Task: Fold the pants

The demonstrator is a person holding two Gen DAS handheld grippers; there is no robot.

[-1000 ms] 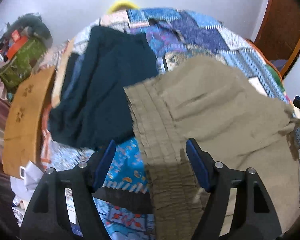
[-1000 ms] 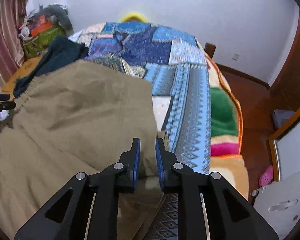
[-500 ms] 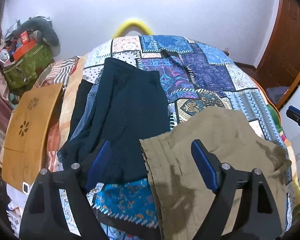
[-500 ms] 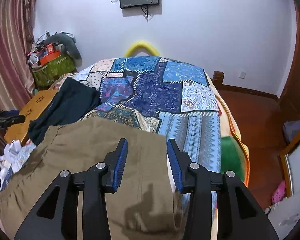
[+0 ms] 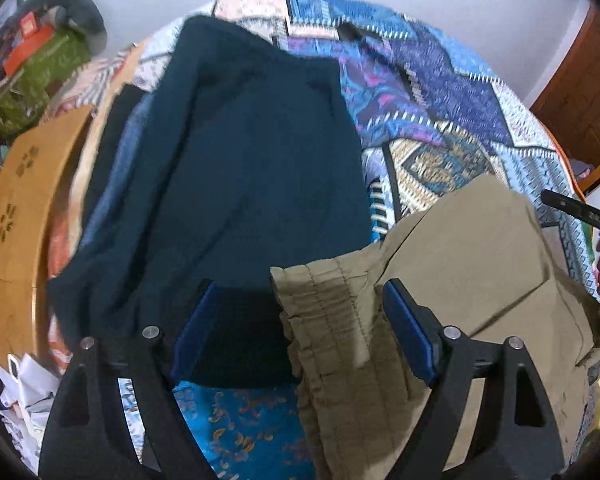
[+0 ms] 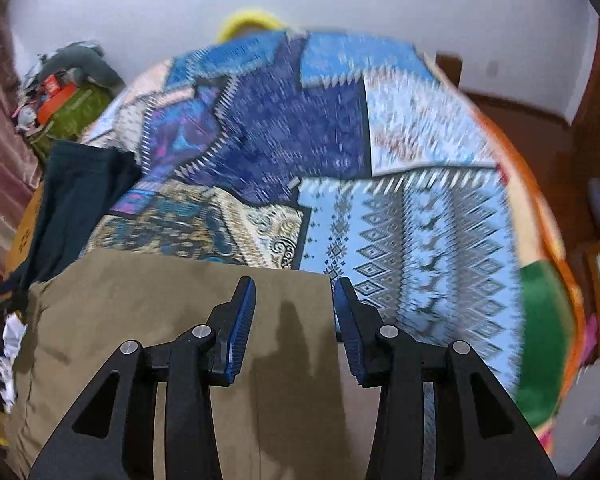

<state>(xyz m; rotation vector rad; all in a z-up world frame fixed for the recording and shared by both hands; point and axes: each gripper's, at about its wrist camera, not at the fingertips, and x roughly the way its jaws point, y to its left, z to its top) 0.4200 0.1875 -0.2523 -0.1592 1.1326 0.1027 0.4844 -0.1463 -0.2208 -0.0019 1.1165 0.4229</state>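
Khaki pants (image 5: 452, 280) lie on the bed beneath both parted jaws.

Both views are evenly and fairly brightly lit with soft indoor light, with no glare, and the fisheye lens bows the bed and walls and leaves dark corners. The right wrist view is streaked with motion blur across the quilt (image 6: 380, 168), while the left wrist view is only a little soft toward the top. The right gripper (image 6: 295, 322) casts soft shadows onto the pants (image 6: 160, 312) below it.
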